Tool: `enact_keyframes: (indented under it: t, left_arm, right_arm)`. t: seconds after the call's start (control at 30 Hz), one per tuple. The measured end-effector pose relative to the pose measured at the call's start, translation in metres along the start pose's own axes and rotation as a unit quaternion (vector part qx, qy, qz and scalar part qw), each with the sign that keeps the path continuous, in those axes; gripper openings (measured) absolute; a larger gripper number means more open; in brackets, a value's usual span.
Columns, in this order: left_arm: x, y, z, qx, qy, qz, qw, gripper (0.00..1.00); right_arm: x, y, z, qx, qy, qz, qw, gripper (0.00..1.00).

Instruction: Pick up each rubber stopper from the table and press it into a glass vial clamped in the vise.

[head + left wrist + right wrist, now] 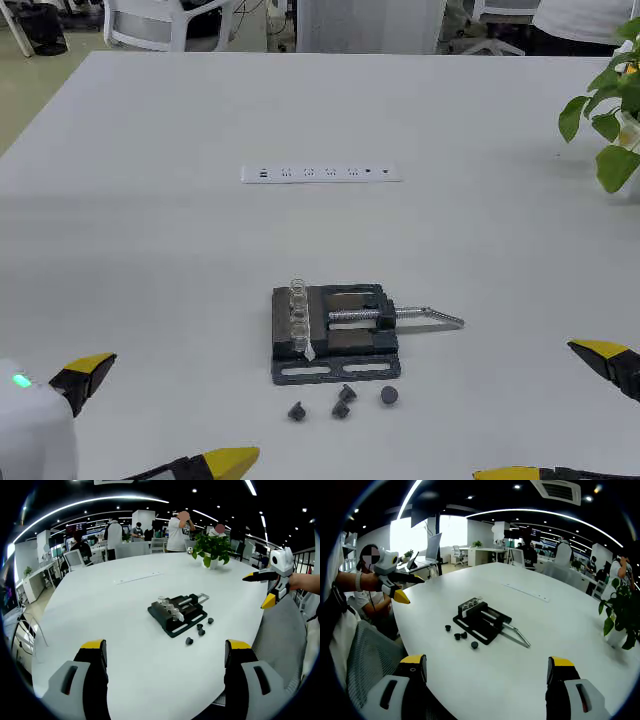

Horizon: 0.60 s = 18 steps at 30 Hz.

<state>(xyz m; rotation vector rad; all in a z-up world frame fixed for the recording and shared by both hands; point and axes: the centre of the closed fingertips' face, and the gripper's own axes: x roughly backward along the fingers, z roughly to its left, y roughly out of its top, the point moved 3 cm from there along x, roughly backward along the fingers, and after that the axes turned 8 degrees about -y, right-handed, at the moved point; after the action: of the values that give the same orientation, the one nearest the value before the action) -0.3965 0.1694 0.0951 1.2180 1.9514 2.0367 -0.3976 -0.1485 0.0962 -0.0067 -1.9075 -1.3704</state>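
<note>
A black vise [340, 335] sits on the white table [180, 250], with a row of clear glass vials [298, 310] clamped at its left end. Several dark rubber stoppers [341, 408] lie loose just in front of it. My left gripper [160, 415] hovers open at the near left, well short of the stoppers. My right gripper [555, 412] is open at the near right. The left gripper view looks between wide-open jaws at the vise [177, 611], the stoppers [200, 629] and the right gripper [260, 589]. From the right gripper view I see the vise [480, 620], the stoppers [460, 635] and the left gripper [411, 590].
A white power strip [320, 173] lies farther back on the table. A green potted plant [610, 120] stands at the right edge. The vise handle [430, 316] sticks out to the right. Chairs and people are beyond the table's far side.
</note>
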Motion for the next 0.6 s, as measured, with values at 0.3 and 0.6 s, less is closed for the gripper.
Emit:
enact_keyframes:
  t: [0.3,0.6]
  left_arm:
    - [-0.007,-0.006,0.006,0.01,0.001,0.003,0.9999,0.98]
    - [-0.01,-0.007,0.003,0.014,-0.005,0.012,0.9998,0.98]
  right_arm:
    - [0.001,-0.01,-0.007,-0.014,-0.02,0.012,0.9996,0.99]
    - [0.001,-0.013,-0.007,-0.015,-0.021,0.02,0.9995,0.99]
